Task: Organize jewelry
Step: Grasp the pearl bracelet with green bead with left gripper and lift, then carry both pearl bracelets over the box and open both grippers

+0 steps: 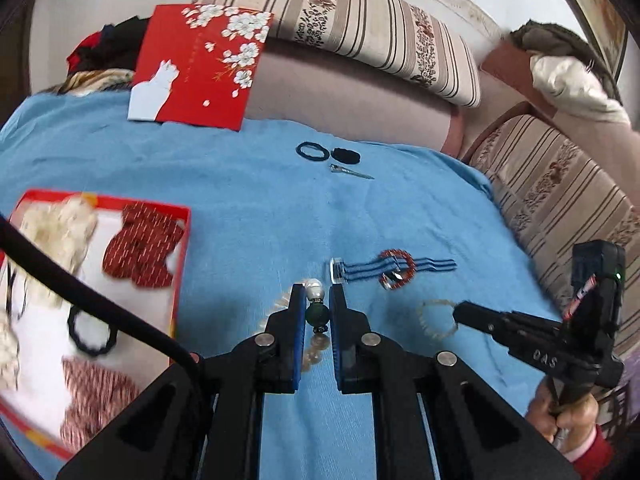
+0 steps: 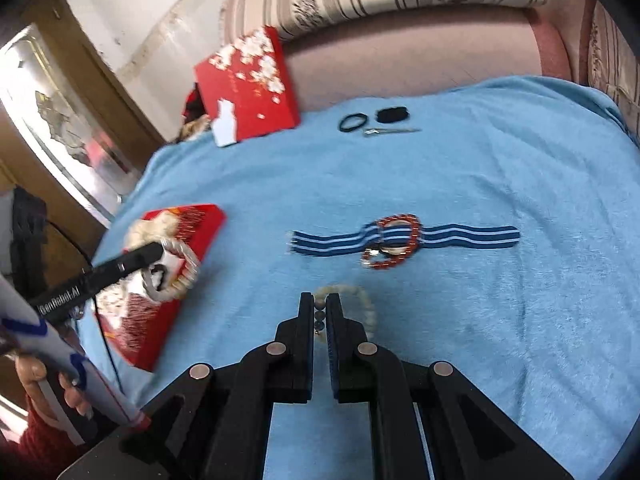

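Note:
In the left wrist view my left gripper [image 1: 317, 291] is shut on a pale bead bracelet [image 1: 316, 350] with a pearl and a dark green bead, held above the blue cloth beside the red box [image 1: 181, 264]. My right gripper [image 2: 320, 299] is shut on another cream bead bracelet [image 2: 366, 300], lifted just off the cloth. The right wrist view shows the left gripper [image 2: 158, 251] with its bracelet [image 2: 182, 280] in front of the open box. Inside the box lie a red patterned scrunchie [image 1: 140, 248], a white fluffy one [image 1: 60, 236] and a black hair tie [image 1: 88, 330].
A blue striped band [image 2: 472, 236] with a red bead bracelet [image 2: 394, 240] on it lies mid-cloth. Further back are a black hair tie [image 2: 353, 122], a black scrunchie [image 2: 393, 114] and a silver clip [image 2: 390, 131]. The red blossom lid [image 2: 248, 84] leans on the striped sofa [image 1: 400, 44].

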